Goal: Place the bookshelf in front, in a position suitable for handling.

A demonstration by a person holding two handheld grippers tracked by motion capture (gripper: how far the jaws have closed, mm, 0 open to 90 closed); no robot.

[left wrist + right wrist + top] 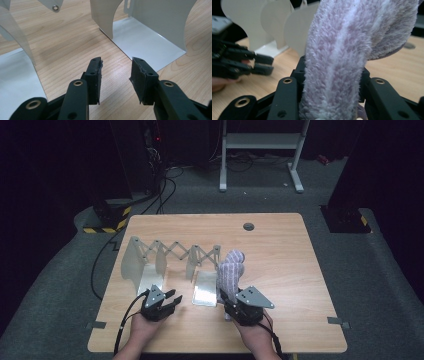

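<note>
Right gripper view — fuzzy lilac sock [342, 50] (pale stripe) clamped in right gripper [332, 82].

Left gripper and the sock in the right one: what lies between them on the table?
In the high view, the rack's right base plate lies between the left gripper and the sock; otherwise bare table.

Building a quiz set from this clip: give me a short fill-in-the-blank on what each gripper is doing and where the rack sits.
1. The right gripper is shut on a fuzzy striped ____.
2. The left gripper holds ____ between its open jaws.
3. The white expandable rack stands on the ____ table.
4. The sock sticks ____ from the jaws.

Missing words: sock; nothing; wooden; up
</note>
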